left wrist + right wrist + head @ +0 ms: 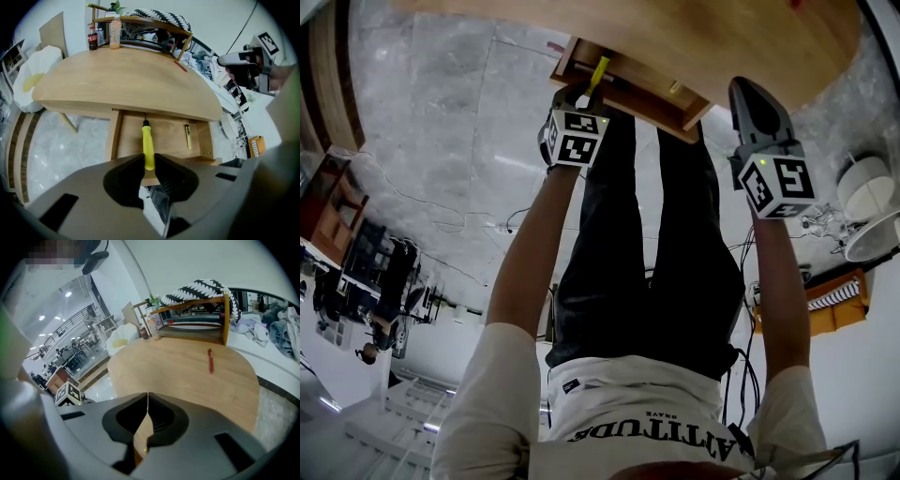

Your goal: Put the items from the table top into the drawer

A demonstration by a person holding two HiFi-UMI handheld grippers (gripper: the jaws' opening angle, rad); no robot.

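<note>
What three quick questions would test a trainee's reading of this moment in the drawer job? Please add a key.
1. True or false: the right gripper is holding the red pen.
2. What is between the jaws of the left gripper? A) the red pen B) a yellow-handled tool C) nothing
3. Where does the red pen lie, and what else is in the open drawer?

Key
1. False: its jaws are together and empty.
2. B: the jaws grip the tool's handle, over the drawer.
3. On the table top; a small yellowish item lies in the drawer.
</note>
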